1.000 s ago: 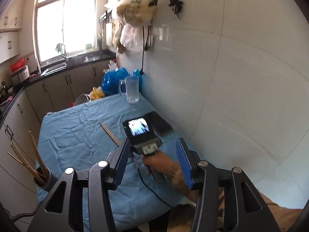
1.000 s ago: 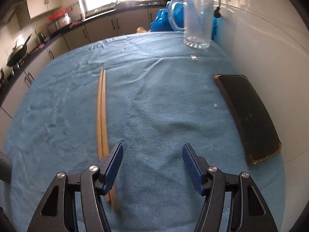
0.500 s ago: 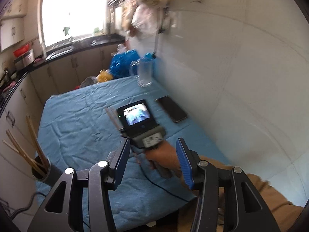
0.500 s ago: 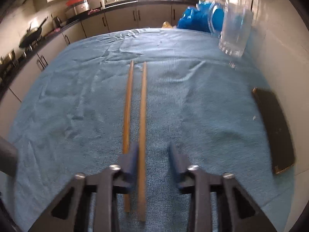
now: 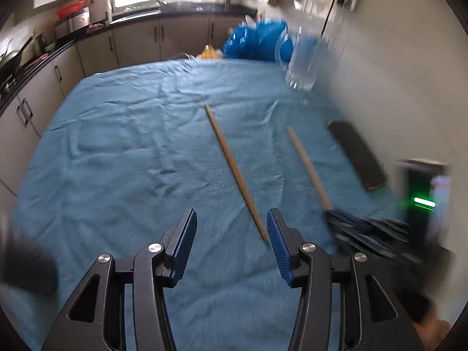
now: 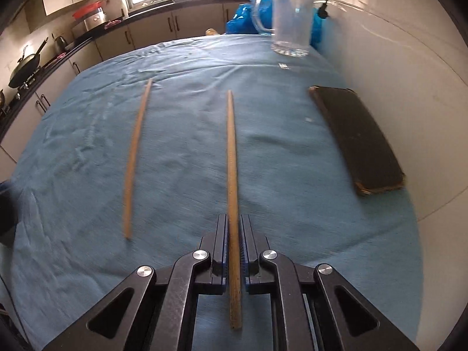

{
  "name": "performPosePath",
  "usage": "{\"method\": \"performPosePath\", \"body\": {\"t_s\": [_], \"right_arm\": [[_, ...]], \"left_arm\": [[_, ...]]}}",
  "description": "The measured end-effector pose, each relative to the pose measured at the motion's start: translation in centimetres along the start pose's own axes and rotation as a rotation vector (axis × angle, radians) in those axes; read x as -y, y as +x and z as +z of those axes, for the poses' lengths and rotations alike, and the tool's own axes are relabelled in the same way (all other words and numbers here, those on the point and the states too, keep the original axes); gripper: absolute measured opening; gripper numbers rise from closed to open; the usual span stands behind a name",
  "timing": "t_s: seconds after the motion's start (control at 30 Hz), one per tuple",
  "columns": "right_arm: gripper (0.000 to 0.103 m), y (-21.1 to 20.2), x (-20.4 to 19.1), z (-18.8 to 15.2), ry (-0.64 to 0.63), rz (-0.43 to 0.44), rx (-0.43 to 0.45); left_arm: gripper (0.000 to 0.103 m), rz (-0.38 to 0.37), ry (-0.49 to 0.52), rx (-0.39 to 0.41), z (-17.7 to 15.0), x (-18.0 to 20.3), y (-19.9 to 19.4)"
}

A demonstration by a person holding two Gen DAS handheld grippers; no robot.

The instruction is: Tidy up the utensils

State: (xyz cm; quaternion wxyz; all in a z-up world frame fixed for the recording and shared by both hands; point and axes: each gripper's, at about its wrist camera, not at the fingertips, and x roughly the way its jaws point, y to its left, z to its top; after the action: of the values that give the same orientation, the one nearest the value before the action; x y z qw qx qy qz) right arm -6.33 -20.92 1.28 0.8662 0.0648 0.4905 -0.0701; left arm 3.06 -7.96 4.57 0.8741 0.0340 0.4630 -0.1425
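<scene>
The right gripper pinches one long, slim wooden chopstick above the blue-clothed bench; a second chopstick lies alongside. The left gripper jaws are spread.

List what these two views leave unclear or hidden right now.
- Right gripper, left wrist view: motion blur smears it, so its grip on the held chopstick is unreadable there.
- Dark container, left wrist view: blurred and cut by the left edge; contents unseen.
- Glass mug, left wrist view: blurred; contents unclear.
- Held chopstick's contact with the cloth, right wrist view: undecidable.
</scene>
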Motion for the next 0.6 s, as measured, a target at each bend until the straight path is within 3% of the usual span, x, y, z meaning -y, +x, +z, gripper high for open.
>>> {"method": "performPosePath", "body": {"t_s": [0.17,0.3,0.4,0.43,0.47,0.6], "right_arm": [[0.009,-0.1,2.2,0.3,0.019,0.035,-0.012],[0.010,0.4,2.2,1.0,0.005,0.038,-0.022],[0.010,0.8,1.7,1.5,-0.013,0.031,-0.023],[0.010,0.9,1.6,1.7,-0.013,0.034,-0.026],[0.010,0.9,1.7,1.8,-0.004,0.041,-0.031],[0.009,0.7,1.6,1.3,0.001,0.041,-0.039]], "left_arm": [[0.049,0.074,0.023,-0.081,1.9,1.3,6.0],[0.049,0.104,0.029,-0.128,3.1,1.7,8.4],[0.048,0.113,0.024,-0.120,3.6,1.8,8.8],[0.036,0.107,0.029,-0.125,3.6,2.0,8.9],[0.009,0.108,0.035,-0.124,3.5,2.1,8.6],[0.006,0.111,0.056,-0.148,2.6,2.1,7.7]]}}
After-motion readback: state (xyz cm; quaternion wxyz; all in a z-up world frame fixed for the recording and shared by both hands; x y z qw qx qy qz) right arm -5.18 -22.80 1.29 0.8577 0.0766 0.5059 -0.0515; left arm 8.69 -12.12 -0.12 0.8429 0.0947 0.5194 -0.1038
